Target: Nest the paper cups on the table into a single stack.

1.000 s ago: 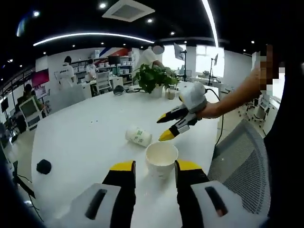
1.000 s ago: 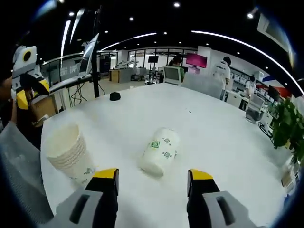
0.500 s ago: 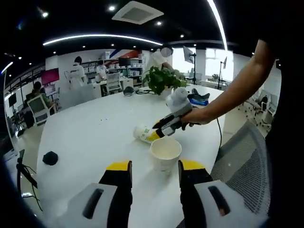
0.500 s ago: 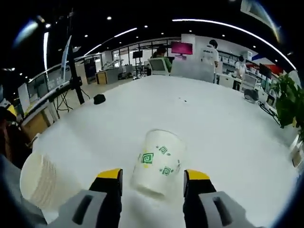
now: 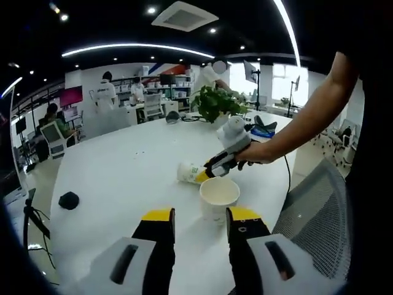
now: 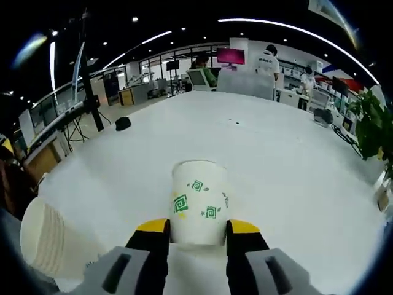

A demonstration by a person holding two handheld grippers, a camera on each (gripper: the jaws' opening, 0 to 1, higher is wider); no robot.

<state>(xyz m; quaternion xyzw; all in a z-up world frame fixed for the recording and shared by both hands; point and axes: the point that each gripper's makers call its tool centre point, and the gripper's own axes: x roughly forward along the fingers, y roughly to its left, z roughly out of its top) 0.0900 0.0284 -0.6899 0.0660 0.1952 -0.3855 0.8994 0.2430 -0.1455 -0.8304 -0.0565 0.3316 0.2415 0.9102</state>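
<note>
In the left gripper view, my left gripper (image 5: 196, 222) sits nearest, its jaws parted and holding nothing. Just beyond its yellow tips stands the stack of nested cups (image 5: 219, 198), upright on the white table (image 5: 116, 184), mouth up. Immediately past the stack I see my right gripper (image 5: 207, 174), held in a hand (image 5: 253, 152), with its tips at the single cup (image 5: 188, 173), which lies on its side. A small black object (image 5: 69, 200) rests well apart near the table's left edge. A potted plant (image 5: 216, 103) stands at the far edge.

In the right gripper view, my right gripper (image 6: 196, 228) has its jaws closed against both sides of the single cup (image 6: 198, 202), green-printed, base toward me. The stack of nested cups (image 6: 46, 241) sits at lower left.
</note>
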